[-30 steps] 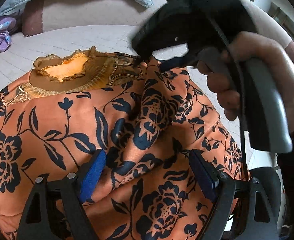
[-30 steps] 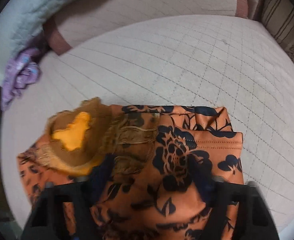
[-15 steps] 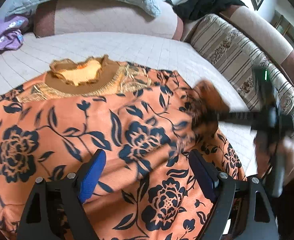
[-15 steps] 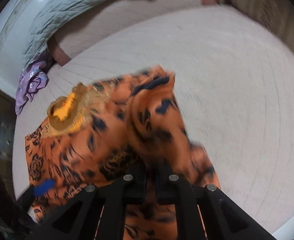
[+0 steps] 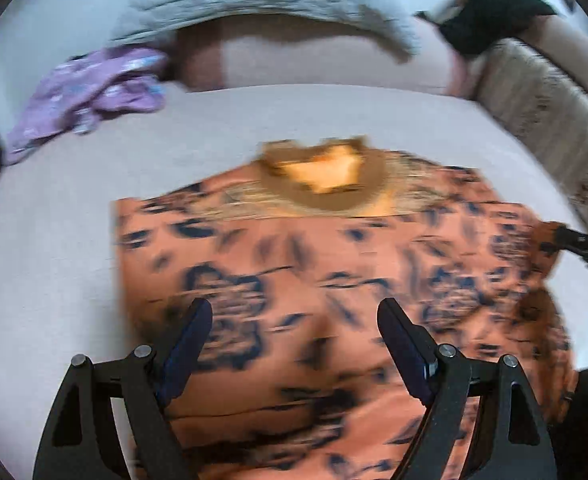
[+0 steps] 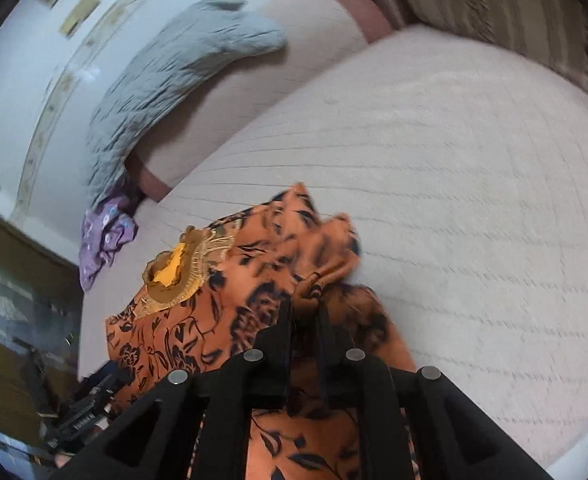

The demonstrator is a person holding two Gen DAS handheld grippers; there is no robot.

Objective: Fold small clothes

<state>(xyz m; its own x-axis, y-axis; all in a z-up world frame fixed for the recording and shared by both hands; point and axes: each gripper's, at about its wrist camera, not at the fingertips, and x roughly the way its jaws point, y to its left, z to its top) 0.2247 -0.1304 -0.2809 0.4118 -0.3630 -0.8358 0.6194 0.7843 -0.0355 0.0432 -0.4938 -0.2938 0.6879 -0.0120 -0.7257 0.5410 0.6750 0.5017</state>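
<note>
An orange garment (image 5: 334, 248) with dark blue flowers lies spread on the pale quilted bed, its brown and yellow collar (image 5: 326, 176) at the far side. My left gripper (image 5: 294, 306) hovers open over the garment's near part, with no cloth pinched. At the right edge of the left wrist view, my right gripper (image 5: 582, 240) grips the garment's right corner. In the right wrist view the right gripper (image 6: 305, 308) pinches a bunched fold of the orange garment (image 6: 198, 332); its jaws are opening slightly, with the cloth still between them. The collar (image 6: 170, 276) lies to the left.
A purple garment (image 5: 90, 92) lies crumpled at the bed's far left corner. A grey quilt (image 5: 254, 4) drapes the backrest, with a black cloth (image 5: 490, 12) and a striped cushion (image 5: 542, 112) at the right. Bare bed surface (image 6: 474, 200) stretches to the right.
The right gripper shut on a fold of the orange garment and drew it out to the right, spreading the cloth. The left gripper pulled back, staying open.
</note>
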